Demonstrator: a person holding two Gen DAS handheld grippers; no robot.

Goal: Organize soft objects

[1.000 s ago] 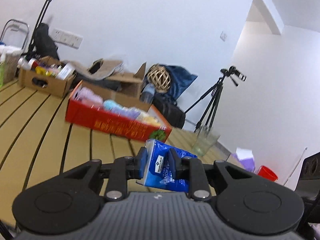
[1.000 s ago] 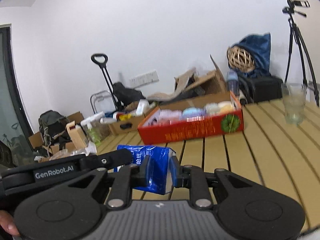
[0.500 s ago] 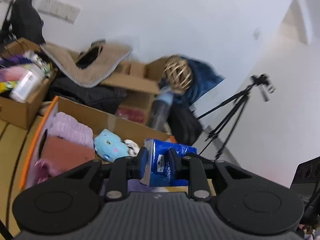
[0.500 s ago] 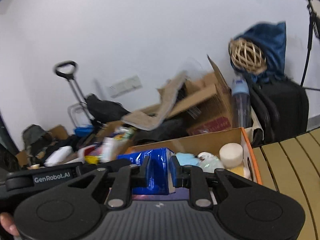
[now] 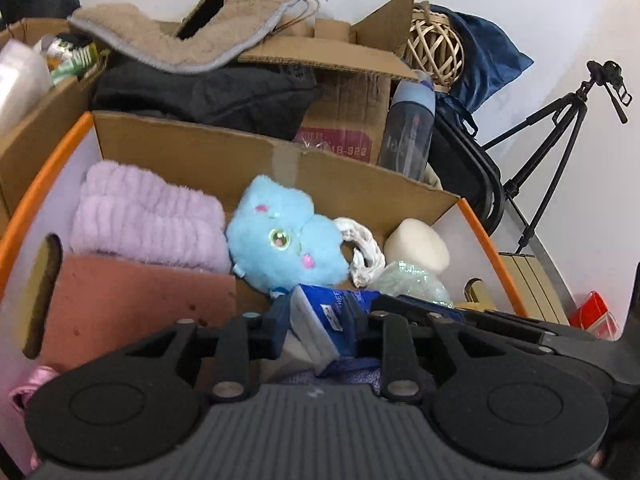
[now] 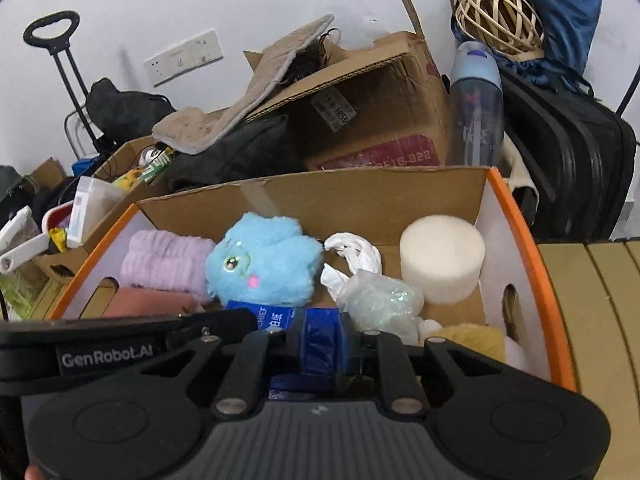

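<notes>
Both grippers have carried the blue tissue pack (image 5: 320, 322) from above the slatted counter (image 6: 600, 300) to just over the orange-rimmed cardboard box (image 5: 48, 184), low among the soft things already there: blue plush toy (image 5: 288, 248), lilac towel (image 5: 148, 216), white sponge (image 6: 442, 264); a second ago the box stood well ahead; the left gripper (image 5: 316, 326) has just been opening, its fingers loosening around the pack's end; the right gripper (image 6: 320, 344) clamps the other end, fingers nearly closed; likely the pack is being let go into the box
</notes>
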